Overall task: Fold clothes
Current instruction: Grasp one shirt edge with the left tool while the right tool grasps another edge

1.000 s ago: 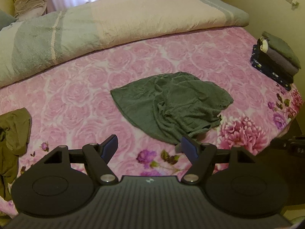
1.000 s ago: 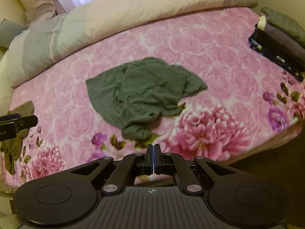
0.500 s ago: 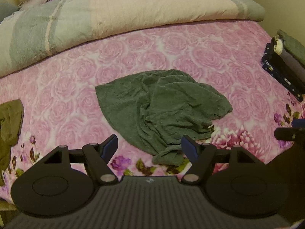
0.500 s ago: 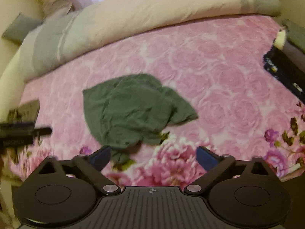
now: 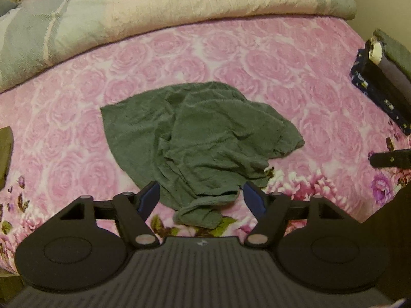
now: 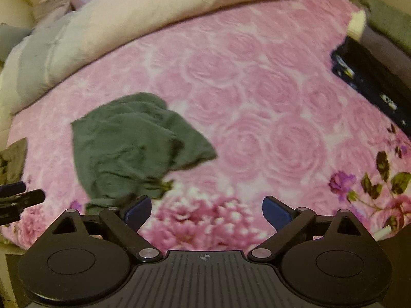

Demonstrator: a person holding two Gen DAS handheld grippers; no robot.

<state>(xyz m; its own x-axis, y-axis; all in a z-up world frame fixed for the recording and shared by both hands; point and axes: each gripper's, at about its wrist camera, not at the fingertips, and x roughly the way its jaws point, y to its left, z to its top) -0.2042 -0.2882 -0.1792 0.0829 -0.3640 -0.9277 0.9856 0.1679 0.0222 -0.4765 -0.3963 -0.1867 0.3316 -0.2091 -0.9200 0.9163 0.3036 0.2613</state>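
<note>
Since a second ago, when my right gripper (image 6: 206, 211) was pinched closed, its jaws have spread wide and it has drifted off to the right of the green garment (image 5: 197, 138), over bare pink bedspread (image 6: 257, 102). My left gripper (image 5: 201, 196) stays released, now closer, with the garment's crumpled lower corner between its blue pads. Beyond the garment lies a rolled quilt (image 5: 154, 7); far right of it sits a folded stack (image 5: 385, 77), far left an olive cloth (image 5: 5, 154).

Bed with pink rose-print cover (image 5: 231, 59), crumpled green garment (image 5: 200, 138), rolled duvet (image 5: 154, 7), folded clothes stack (image 5: 382, 82), olive garment (image 5: 5, 154)
</note>
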